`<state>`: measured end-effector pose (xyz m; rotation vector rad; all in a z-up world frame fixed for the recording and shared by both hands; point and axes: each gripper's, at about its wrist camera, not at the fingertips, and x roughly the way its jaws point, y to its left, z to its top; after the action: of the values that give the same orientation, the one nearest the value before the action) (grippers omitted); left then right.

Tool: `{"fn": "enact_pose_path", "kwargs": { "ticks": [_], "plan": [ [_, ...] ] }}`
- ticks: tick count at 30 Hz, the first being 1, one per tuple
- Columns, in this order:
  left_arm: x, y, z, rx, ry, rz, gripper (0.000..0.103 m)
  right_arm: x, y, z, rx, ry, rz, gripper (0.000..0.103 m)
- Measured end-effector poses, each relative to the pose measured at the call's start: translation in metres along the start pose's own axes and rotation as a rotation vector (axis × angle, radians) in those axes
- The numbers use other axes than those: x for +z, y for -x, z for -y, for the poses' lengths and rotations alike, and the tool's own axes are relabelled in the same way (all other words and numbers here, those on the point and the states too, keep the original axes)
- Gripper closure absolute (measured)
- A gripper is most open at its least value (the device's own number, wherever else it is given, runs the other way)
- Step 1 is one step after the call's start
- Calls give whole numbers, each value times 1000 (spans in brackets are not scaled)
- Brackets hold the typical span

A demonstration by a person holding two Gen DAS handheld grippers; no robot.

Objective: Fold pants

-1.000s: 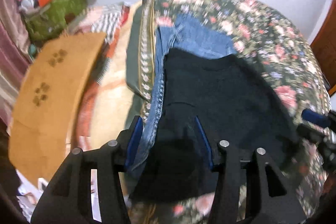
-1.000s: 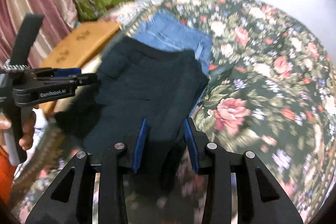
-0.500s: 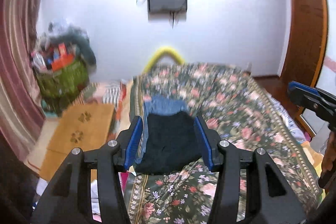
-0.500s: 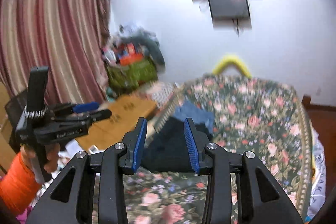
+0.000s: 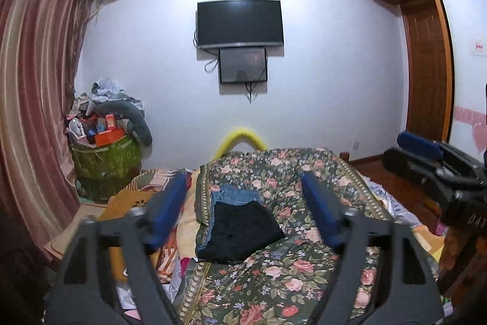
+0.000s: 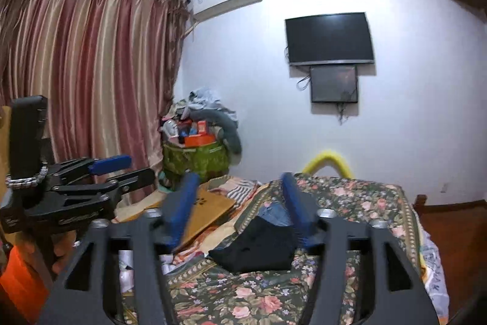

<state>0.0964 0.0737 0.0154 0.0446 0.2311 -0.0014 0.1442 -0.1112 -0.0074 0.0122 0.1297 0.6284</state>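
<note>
— Where are the pants?
— The folded black pants (image 5: 243, 229) lie atop blue jeans (image 5: 234, 194) on the floral bedspread (image 5: 304, 270), far ahead.
— Your claws?
— My left gripper (image 5: 248, 210) and right gripper (image 6: 239, 209) both gape — holding nothing.

Black pants (image 5: 243, 230): matt, soft knit-like cloth.
Jeans (image 5: 234, 194): blue denim, coarse weave.
Bedspread (image 5: 307, 175): floral printed cloth, matt.
Left gripper (image 5: 243, 212): matt black plastic, blue ribbed pads (image 5: 322, 213), bright metal screws.
Right gripper (image 6: 239, 204): same matt black plastic, blue pads.
Curtain (image 6: 91, 75): satiny striped cloth, slight sheen.
TV (image 5: 239, 22): glossy dark screen.
Wardrobe (image 5: 426, 75): polished brown wood.
Board (image 6: 210, 213): plain brown cardboard.
</note>
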Motion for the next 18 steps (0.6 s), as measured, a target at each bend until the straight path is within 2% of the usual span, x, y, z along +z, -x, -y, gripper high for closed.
{"fn": "enact_pose_path", "kwargs": {
  "ticks": [7,18],
  "plan": [
    [-3,20,3,12,26,10,1,-4,11,-6,-70,-12,7,0],
    [-11,17,2,6,39,-2,0,-11,14,-1,-93,-30,2,0]
  ]
}}
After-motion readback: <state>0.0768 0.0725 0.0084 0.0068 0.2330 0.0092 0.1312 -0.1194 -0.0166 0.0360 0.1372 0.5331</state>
